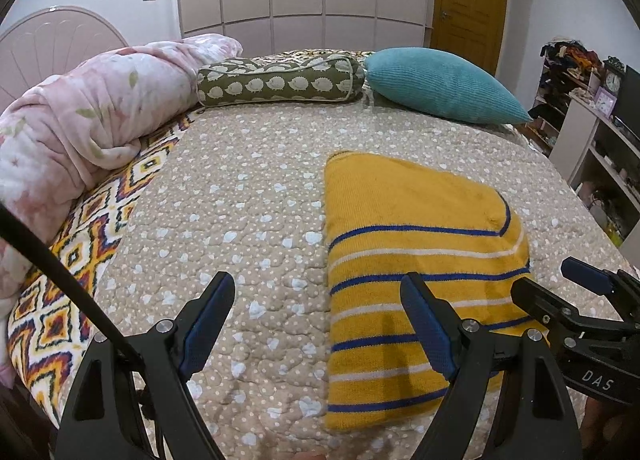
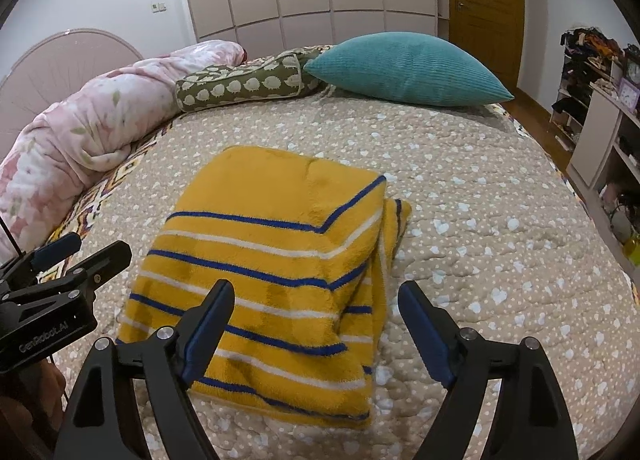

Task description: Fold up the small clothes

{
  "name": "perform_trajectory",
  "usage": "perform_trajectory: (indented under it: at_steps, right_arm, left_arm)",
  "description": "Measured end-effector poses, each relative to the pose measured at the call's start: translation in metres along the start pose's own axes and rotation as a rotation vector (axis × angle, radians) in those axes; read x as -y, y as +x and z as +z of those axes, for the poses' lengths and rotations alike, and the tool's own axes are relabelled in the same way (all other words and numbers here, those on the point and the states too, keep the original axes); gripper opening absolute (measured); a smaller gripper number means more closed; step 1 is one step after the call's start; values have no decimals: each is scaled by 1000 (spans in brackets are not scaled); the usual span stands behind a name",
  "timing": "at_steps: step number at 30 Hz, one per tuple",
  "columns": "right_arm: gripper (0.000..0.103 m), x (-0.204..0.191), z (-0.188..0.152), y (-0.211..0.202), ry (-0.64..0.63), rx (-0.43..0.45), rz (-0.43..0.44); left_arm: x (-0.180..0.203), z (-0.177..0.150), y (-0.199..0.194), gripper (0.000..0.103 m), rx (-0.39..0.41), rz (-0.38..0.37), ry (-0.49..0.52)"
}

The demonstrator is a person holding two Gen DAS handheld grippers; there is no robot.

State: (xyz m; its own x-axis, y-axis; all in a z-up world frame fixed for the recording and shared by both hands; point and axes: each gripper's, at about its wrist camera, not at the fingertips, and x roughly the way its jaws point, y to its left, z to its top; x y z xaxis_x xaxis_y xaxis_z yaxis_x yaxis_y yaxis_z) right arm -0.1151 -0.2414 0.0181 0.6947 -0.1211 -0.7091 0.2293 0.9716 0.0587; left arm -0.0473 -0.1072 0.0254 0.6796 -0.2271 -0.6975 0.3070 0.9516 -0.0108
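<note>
A yellow garment with blue and white stripes (image 1: pixel 416 260) lies folded into a flat bundle on the beige heart-print bed cover (image 1: pixel 240 220). It also shows in the right wrist view (image 2: pixel 280 260). My left gripper (image 1: pixel 318 324) is open and empty, hovering above the garment's left near edge. My right gripper (image 2: pixel 316 324) is open and empty, above the garment's near right part. The right gripper shows at the right edge of the left wrist view (image 1: pixel 560 288), and the left gripper shows at the left edge of the right wrist view (image 2: pixel 80 256).
A rolled pink floral blanket (image 1: pixel 80 124) lies along the left of the bed. A green hedgehog-print bolster (image 1: pixel 280 82) and a teal cushion (image 1: pixel 444 86) lie at the far side. Shelves with clutter (image 1: pixel 600 132) stand to the right. A patterned sheet (image 1: pixel 80 260) shows at the left edge.
</note>
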Motion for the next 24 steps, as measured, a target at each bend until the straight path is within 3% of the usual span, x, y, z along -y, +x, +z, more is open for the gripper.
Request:
perform_trajectory:
  at_steps: [24]
  right_arm:
    - [89, -5, 1, 13, -9, -27, 12]
  left_arm:
    - [-3, -3, 10, 84, -17, 11, 3]
